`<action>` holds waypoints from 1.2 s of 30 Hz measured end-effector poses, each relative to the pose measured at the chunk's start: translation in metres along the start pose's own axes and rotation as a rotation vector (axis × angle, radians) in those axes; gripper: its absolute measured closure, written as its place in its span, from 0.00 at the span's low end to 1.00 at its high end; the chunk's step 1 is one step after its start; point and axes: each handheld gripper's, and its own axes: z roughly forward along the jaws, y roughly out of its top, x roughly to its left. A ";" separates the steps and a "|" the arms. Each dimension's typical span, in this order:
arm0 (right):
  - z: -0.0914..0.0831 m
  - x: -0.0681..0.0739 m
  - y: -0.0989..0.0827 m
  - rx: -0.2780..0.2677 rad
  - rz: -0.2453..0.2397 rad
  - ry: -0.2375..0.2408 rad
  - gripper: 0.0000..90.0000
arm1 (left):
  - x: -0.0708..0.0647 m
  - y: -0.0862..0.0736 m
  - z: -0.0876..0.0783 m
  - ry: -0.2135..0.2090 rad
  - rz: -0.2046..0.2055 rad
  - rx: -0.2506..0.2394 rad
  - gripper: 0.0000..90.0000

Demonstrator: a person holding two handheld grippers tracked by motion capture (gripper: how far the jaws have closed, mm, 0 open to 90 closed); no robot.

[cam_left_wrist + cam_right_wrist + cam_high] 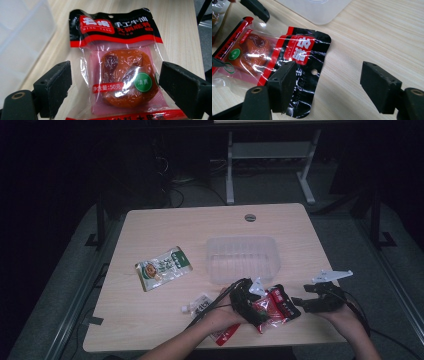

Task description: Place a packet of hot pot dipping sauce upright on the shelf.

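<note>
- Red-and-black sauce packet (120,75) lies flat on the table (165,222), near the front edge, right of centre.
- Left gripper (248,296) is over the packet, jaws spread wide on either side of it; pads not pressing on the film, so nothing gripped.
- Right gripper (328,85) sits just right of the packet, jaws apart. One jaw overlaps the packet's black header corner in its own view; the other is over bare wood. Not clamped on anything.
- Clear plastic tray (242,257) is just behind the packet, its near rim close to the left gripper; tight clearance that way.
- White-and-red sachet (206,312) lies partly under the left forearm, near the front edge.
- Green-and-white pouch (163,268) is well apart, left of the tray.
- Open wood: the back strip behind the tray, the far-left area and the right side by the right edge.
</note>
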 end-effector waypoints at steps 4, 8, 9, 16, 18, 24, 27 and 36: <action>0.000 0.000 0.000 0.001 -0.004 -0.001 0.32 | 0.001 0.000 0.003 0.000 0.000 0.004 0.12; -0.001 0.000 0.000 -0.001 -0.005 -0.001 0.32 | 0.002 -0.001 0.005 -0.003 -0.013 0.005 0.12; -0.001 0.000 0.000 -0.001 -0.001 -0.001 0.32 | 0.002 -0.002 0.006 -0.004 -0.016 0.003 0.12; -0.001 0.000 0.000 -0.004 0.001 -0.003 0.32 | 0.002 -0.004 0.010 -0.014 -0.029 0.024 0.11; -0.001 0.000 0.000 -0.005 0.002 -0.004 0.32 | 0.002 -0.004 0.011 -0.009 -0.029 0.021 0.11; -0.001 0.000 0.000 -0.006 0.004 -0.003 0.32 | 0.000 -0.003 0.011 0.006 -0.024 0.031 0.12; -0.001 0.000 0.001 -0.013 0.008 -0.002 0.32 | -0.001 -0.003 0.011 0.009 -0.015 0.036 0.15; -0.001 0.000 0.001 -0.019 0.011 -0.003 0.32 | -0.004 -0.002 0.009 0.008 0.015 0.053 0.30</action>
